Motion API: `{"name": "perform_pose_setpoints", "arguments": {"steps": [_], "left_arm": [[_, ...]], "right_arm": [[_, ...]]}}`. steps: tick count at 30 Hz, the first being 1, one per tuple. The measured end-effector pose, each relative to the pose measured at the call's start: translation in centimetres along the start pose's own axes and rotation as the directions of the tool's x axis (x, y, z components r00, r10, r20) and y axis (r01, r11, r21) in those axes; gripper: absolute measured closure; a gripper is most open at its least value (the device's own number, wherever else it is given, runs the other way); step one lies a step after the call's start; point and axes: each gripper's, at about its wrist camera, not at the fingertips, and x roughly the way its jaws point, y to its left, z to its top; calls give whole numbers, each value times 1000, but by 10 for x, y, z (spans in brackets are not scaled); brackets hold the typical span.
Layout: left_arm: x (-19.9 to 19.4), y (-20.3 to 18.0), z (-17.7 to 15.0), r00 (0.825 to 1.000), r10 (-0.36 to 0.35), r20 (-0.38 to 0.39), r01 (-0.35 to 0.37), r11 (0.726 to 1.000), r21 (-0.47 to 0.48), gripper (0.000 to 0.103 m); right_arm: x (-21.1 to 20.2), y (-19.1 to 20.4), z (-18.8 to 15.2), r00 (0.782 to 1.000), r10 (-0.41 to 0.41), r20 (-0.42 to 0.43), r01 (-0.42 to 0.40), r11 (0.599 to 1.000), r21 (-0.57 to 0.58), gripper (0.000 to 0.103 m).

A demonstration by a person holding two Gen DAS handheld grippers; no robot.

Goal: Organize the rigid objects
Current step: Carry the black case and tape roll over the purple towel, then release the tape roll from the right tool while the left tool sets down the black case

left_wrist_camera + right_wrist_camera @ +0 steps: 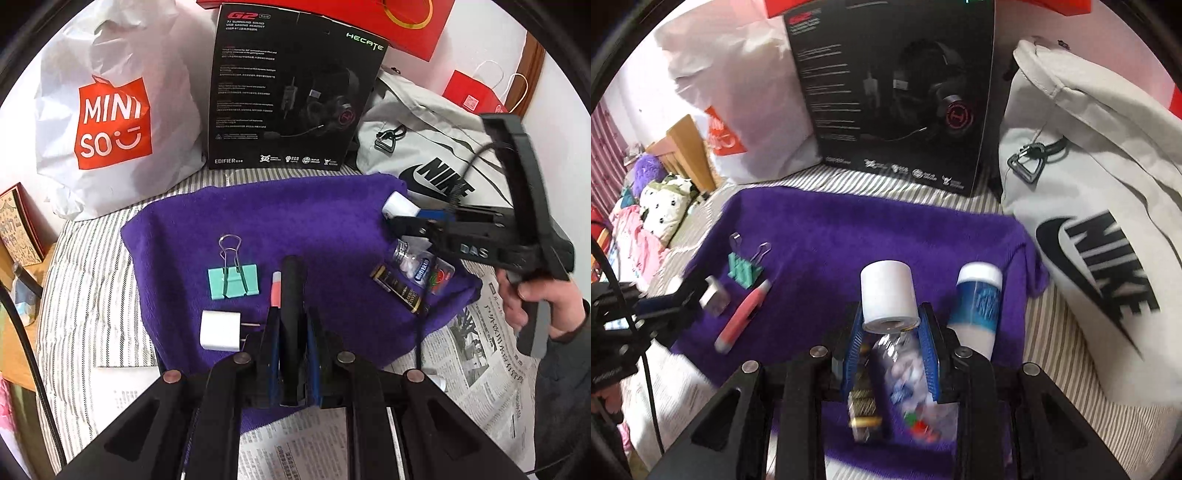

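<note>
A purple towel holds the objects. My left gripper is shut on a black stick-like object, beside a pink and white cutter. A teal binder clip and a white plug lie left of it. My right gripper is shut on a white roll, held above a clear candy bottle and a black-gold packet. A blue and white bottle lies to its right.
A black headset box stands behind the towel, with a white MINISO bag to its left and a grey Nike bag to its right. Newspaper covers the striped surface in front.
</note>
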Motion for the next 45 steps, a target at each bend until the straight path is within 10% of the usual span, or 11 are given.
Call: {"name": "perform_pose_setpoints", "arguments": {"steps": [20,45], "left_arm": [[18,2,12,1000,9,-24,-9,1000,-6,90],[82,-38,20,995,28,-97,-24,999,42,90]], "right_arm": [[59,-5,5,995,-24,-98,21,999,-31,72],[-41,-14,-57,999,38,-9,-38,999,-13,62]]}}
